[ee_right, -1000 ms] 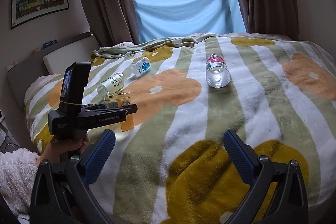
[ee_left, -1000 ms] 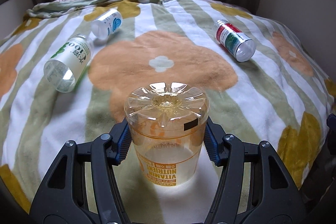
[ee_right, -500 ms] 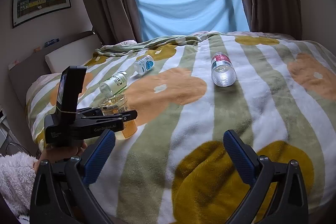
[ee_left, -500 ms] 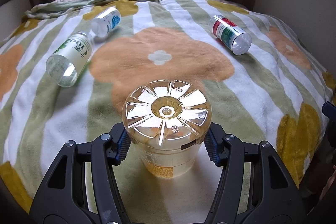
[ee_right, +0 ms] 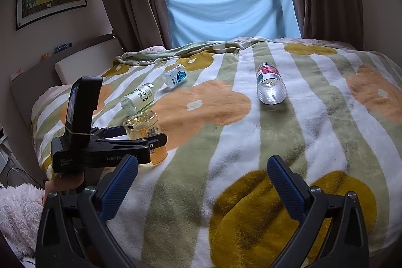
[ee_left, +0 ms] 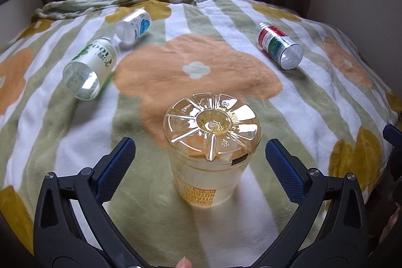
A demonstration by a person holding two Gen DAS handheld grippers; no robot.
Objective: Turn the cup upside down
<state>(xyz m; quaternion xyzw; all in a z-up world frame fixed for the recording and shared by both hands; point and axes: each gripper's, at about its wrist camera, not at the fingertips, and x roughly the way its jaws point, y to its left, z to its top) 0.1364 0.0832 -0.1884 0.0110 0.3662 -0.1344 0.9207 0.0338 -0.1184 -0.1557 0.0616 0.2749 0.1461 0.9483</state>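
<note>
Left gripper (ee_left: 199, 160) spread wide, pads (ee_left: 115, 168) clear of the cup (ee_left: 212, 145) on both sides. Cup stands upside down on the blanket (ee_left: 196, 72), ribbed base up, orange print inverted, centred between the two fingers and a bit ahead of the tips, touching neither. Ahead-left of the claw: green-label bottle (ee_left: 90, 68) lying on its side, base toward the camera. Just beyond it, blue-label bottle (ee_left: 134, 25), also on its side, nearly touching the green one's neck end. Ahead-right, well apart from the cup: red-label bottle (ee_left: 279, 45) on its side, base toward the camera.

Right gripper (ee_right: 202, 183) also spread, nothing between its pads, hovering over the blanket's yellow flower. From the right wrist view the cup (ee_right: 144, 128) sits far ahead-left, flanked by the left gripper's black fingers; red-label bottle (ee_right: 270, 87) lies straight ahead.
</note>
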